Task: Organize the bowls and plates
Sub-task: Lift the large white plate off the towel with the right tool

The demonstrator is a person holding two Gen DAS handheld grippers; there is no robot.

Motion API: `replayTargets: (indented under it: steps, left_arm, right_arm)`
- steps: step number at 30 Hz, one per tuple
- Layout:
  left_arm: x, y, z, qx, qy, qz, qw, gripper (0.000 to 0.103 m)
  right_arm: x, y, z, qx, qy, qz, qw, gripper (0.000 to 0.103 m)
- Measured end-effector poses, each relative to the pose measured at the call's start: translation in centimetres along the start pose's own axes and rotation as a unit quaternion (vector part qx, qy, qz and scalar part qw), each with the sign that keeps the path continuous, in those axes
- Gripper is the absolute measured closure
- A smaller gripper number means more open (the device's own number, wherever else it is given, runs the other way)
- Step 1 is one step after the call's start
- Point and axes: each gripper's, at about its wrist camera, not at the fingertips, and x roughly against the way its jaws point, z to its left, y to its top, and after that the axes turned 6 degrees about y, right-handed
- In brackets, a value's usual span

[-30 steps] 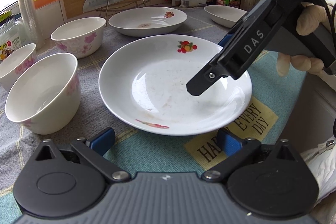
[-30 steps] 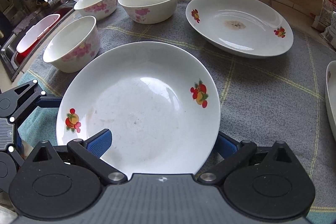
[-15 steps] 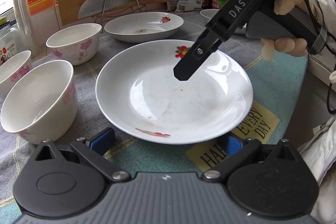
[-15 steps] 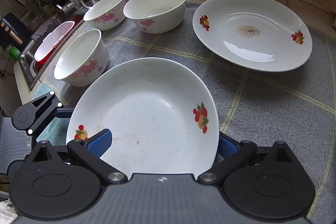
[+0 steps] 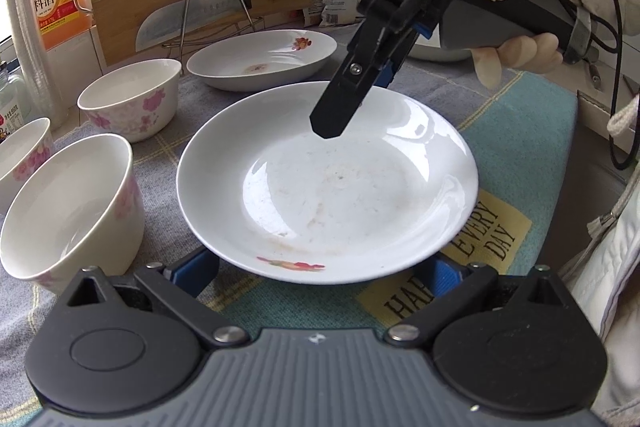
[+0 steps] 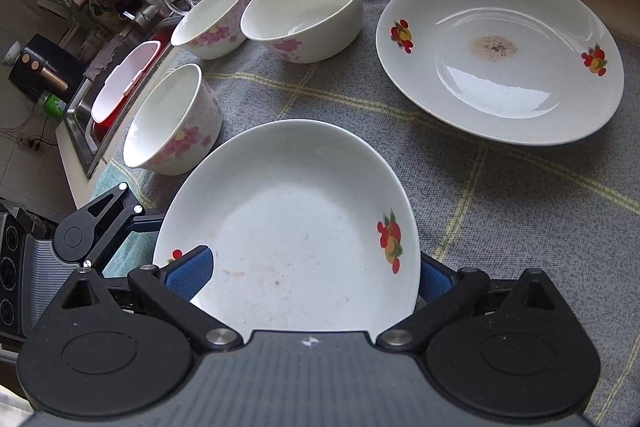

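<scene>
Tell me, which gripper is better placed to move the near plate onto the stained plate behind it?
Right. The right gripper is clamped on the near plate's rim, and the plate is tilted up off the cloth, facing the stained plate. The left gripper is open and low by the near edge, holding nothing.

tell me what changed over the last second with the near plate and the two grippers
The right gripper, shut on the near plate's rim, has lifted and tilted that edge up off the cloth. The left gripper stayed open, straddling the plate's near rim. The three bowls and far plate did not move.
</scene>
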Motion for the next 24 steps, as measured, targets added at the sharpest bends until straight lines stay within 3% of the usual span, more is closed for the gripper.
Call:
replayTargets:
  steps: [9,24]
  left_arm:
    - [-0.1,-0.1,0.1,-0.009,-0.008,-0.004,0.9999,0.0]
    - [-0.1,0.0,0.4,-0.018,-0.026,-0.006,0.9995,0.001]
  right_arm:
    - [-0.1,0.6,-0.3,-0.02,0.022,0.014,0.999,0.0]
    - [-0.4,1.3,-0.2,-0.013,0.022,0.038,0.999,0.0]
